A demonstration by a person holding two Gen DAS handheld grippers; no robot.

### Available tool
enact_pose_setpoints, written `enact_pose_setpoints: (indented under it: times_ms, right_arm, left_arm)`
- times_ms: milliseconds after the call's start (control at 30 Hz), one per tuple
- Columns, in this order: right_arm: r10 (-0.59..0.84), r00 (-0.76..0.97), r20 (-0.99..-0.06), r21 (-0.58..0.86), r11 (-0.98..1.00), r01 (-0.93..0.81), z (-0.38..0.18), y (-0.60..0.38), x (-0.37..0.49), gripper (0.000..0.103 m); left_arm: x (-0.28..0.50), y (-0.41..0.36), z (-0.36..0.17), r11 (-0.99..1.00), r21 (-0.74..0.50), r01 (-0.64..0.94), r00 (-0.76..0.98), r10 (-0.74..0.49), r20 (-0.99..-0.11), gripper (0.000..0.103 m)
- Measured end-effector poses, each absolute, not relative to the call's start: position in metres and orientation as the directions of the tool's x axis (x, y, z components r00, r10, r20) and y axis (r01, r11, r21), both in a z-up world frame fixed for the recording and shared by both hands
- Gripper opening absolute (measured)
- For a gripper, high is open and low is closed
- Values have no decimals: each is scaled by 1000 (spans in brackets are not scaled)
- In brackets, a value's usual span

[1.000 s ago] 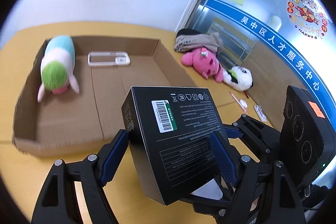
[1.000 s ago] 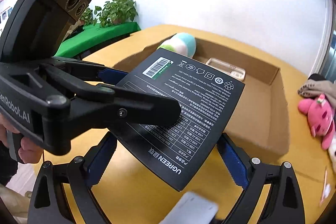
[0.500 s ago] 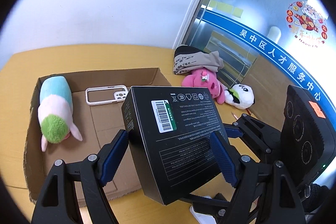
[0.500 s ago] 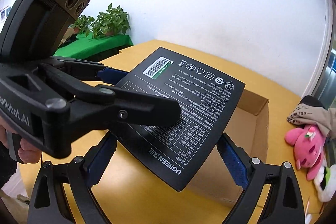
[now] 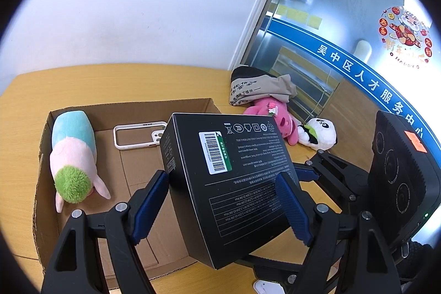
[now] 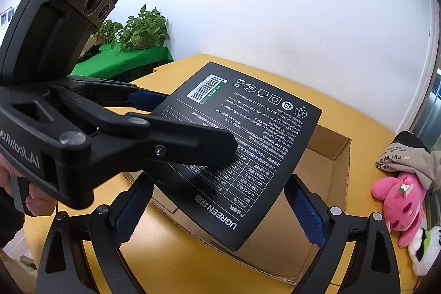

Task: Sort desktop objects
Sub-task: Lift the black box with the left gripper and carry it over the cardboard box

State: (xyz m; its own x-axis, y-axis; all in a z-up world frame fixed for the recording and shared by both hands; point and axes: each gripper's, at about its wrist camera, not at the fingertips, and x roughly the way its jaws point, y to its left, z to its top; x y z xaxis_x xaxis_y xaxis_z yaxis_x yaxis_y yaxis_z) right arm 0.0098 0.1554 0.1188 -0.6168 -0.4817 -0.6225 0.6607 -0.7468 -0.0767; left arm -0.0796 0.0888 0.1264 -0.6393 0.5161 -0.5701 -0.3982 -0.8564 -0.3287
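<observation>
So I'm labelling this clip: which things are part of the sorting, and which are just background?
In the job: black box, left hand-held gripper, right hand-held gripper, cardboard tray, phone case, pastel plush, pink plush, panda plush.

Background: potted plants, glass door.

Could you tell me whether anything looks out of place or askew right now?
The black box is held tilted between both grippers above the cardboard tray. Two plush toys and a bundled cloth lie outside it on the table.
</observation>
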Motion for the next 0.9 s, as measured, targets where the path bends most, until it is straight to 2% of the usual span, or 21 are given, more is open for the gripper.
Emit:
enact_pose_setpoints:
  times_ms: [400,900]
  right_arm:
    - [-485,-612,-625,-58,-753,656,116,161,11,98]
    - [-466,-626,-625,-73,-764,641,121,170,0,98]
  left_arm:
    - [-76,94,128,-865,-306,-397,-641,500,-582,79]
    - [-93,102,129,-846,-341,-409,-623,533,-573,79]
